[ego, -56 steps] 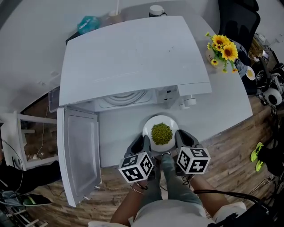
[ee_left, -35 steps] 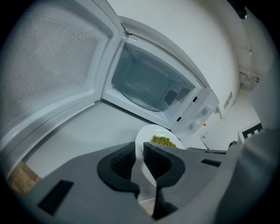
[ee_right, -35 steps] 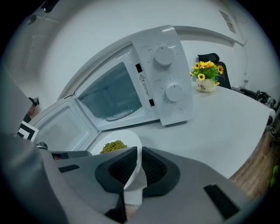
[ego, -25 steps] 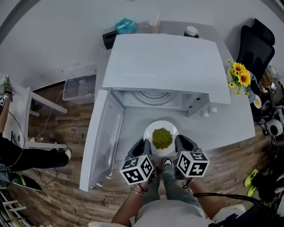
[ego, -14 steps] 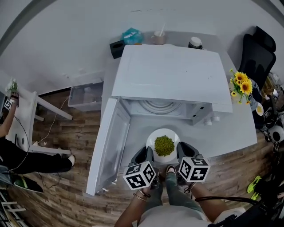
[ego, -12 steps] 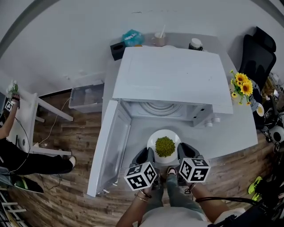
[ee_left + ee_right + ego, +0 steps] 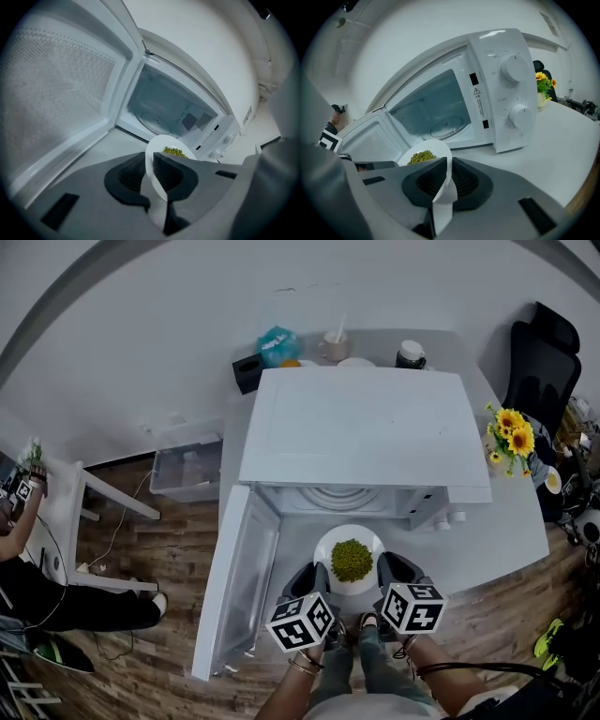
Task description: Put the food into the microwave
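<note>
The microwave stands on the table, its door swung out leftward. Just before its opening is the plate of peas, with the left gripper on its left rim and the right gripper on its right. Flowers stand right of the microwave.

**What stays out of your sight**
From your head view the microwave's top covers most of its cavity, and the bodies of your left gripper and right gripper cover the near rim of the plate. In the left gripper view a jaw hides most of the peas. The panel print beside the dials is too small to read. The person at left and the chair at right are cut off by the head view's edges.
</note>
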The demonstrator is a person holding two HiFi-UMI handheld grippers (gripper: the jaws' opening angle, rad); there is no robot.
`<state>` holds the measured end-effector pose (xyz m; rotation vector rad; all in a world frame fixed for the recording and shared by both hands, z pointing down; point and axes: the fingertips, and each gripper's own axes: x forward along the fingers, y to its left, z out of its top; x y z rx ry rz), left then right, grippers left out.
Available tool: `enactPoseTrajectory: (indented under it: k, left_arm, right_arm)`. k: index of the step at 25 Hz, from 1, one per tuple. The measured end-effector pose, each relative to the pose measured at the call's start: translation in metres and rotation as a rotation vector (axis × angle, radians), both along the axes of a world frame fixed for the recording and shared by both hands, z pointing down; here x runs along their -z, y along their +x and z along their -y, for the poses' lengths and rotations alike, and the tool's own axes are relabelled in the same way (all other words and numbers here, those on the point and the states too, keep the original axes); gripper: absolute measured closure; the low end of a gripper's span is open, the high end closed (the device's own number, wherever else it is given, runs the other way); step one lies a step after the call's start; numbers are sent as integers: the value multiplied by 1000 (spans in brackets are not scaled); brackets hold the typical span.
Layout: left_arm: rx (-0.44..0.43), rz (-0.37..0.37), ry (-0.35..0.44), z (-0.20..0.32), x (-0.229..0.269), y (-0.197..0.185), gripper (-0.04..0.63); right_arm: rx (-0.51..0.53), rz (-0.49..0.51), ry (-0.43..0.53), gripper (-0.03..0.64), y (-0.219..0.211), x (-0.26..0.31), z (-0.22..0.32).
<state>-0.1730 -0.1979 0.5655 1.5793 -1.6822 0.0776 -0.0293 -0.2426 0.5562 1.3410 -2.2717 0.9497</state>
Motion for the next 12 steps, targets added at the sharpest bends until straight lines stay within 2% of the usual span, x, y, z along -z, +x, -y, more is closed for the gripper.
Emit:
enactPoseTrajectory:
  k: [12]
  left_arm:
    - [21,18,26,34,2,-20,540]
  right_arm:
    - [-10,36,23,571,-20,5,39]
